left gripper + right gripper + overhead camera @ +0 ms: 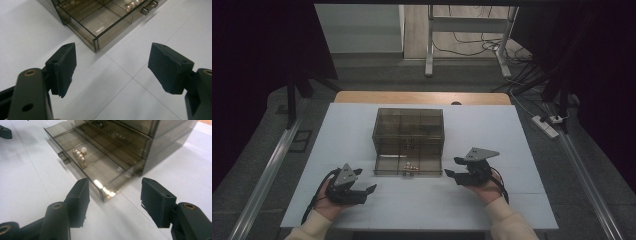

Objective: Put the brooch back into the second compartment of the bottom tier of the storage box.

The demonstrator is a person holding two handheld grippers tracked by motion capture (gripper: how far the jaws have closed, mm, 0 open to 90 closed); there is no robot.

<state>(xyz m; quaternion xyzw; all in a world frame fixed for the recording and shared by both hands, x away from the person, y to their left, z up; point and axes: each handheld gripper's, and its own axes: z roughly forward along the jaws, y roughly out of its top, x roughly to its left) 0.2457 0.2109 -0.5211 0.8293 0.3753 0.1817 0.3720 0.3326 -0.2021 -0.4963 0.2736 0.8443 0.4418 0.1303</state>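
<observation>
The smoked acrylic drawer box (408, 132) sits mid-worktop (492, 200), its bottom drawer (82, 160) pulled out with pearl jewellery (80, 157) inside. Left gripper (362, 187) and right gripper (451, 167) flank it, fingers spread, holding nothing. Closing the drawer probably remains.

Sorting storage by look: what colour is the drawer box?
Smoky brown, see-through drawer box; clearest in the right gripper view.

Open drawer (100, 22) beyond spread jaws
</observation>
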